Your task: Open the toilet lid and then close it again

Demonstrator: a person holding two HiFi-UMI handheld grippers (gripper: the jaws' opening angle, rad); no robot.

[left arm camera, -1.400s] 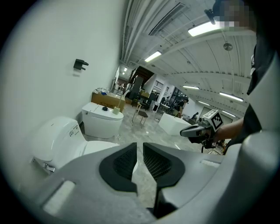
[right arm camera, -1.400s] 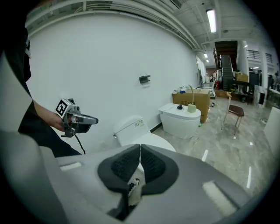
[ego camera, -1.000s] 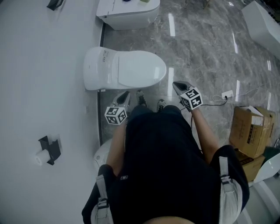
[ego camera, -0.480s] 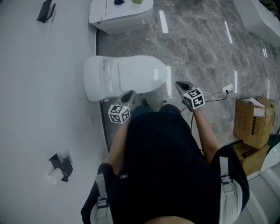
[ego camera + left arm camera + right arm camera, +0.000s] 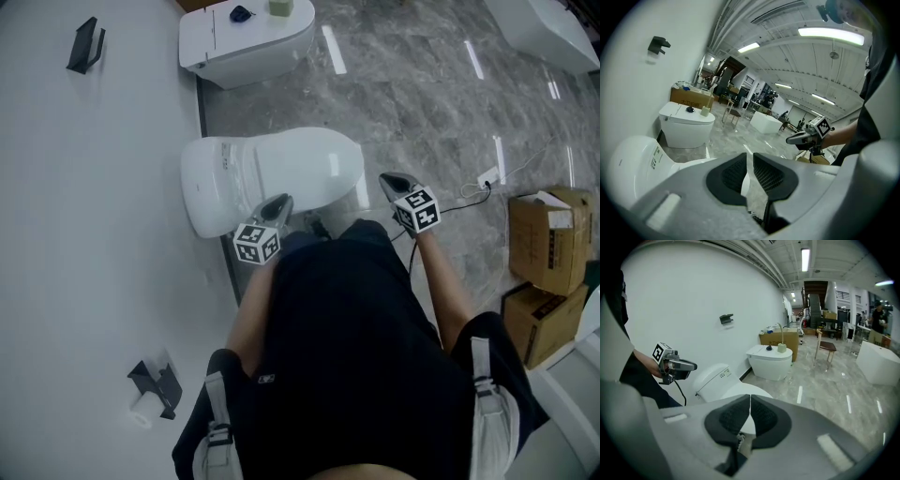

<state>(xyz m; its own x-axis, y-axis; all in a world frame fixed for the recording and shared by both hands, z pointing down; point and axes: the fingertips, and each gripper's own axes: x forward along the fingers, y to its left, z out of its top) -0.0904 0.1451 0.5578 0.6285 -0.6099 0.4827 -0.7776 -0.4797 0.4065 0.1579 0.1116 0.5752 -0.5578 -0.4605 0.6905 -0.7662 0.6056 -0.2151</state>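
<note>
Grey marble floor [image 5: 422,94] is filling the upper right of the head view and a white wall [image 5: 84,234] is taking up the left side, with the toilet [image 5: 211,183] standing against that wall in the upper middle of the frame. Its toilet lid [image 5: 305,164] is lying shut, and its long axis is running left to right across the picture: the hinge end is sitting toward the wall on the left, and the free front edge is facing right.

The left gripper [image 5: 279,202] is pointing up the frame at the lower long side of the lid, near its middle. Whether its tip is touching the porcelain I cannot tell. The right gripper [image 5: 387,180] is hanging just beside the rounded front end, at the lid's right. Both pairs of jaws are pressed together, with nothing between them.

Judging from this, the right gripper is sitting nearer the free edge, so the lift is likely calling for its tip to slip under that front lip and swing the lid leftward toward the wall, while the left gripper is lying closer to the side
</note>
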